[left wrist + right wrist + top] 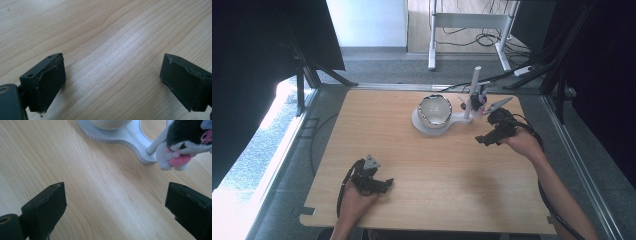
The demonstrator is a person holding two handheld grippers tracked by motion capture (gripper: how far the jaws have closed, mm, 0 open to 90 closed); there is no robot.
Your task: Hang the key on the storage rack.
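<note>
Plush toy (183, 143) work is judged to be at its very start: nothing is gripped yet, and the toy is seen hanging against the thin white post (474, 92) of the white stand (457, 120) at the far right of the table (437, 210).

At the near left, the left gripper (384, 186) is held low over bare wood, its jaws spread wide with nothing between them. Toward the far middle, one pale bowl (435, 110) is seated on the round end of the stand. To the right, the right gripper (482, 139) is held just near of the stand, its jaws also wide apart and empty, the toy lying beyond them and apart from both pads. The approach, the grip and any moving of the toy are all judged to remain.

Counted: two grippers, one bowl, one stand, one post, one plush toy.
</note>
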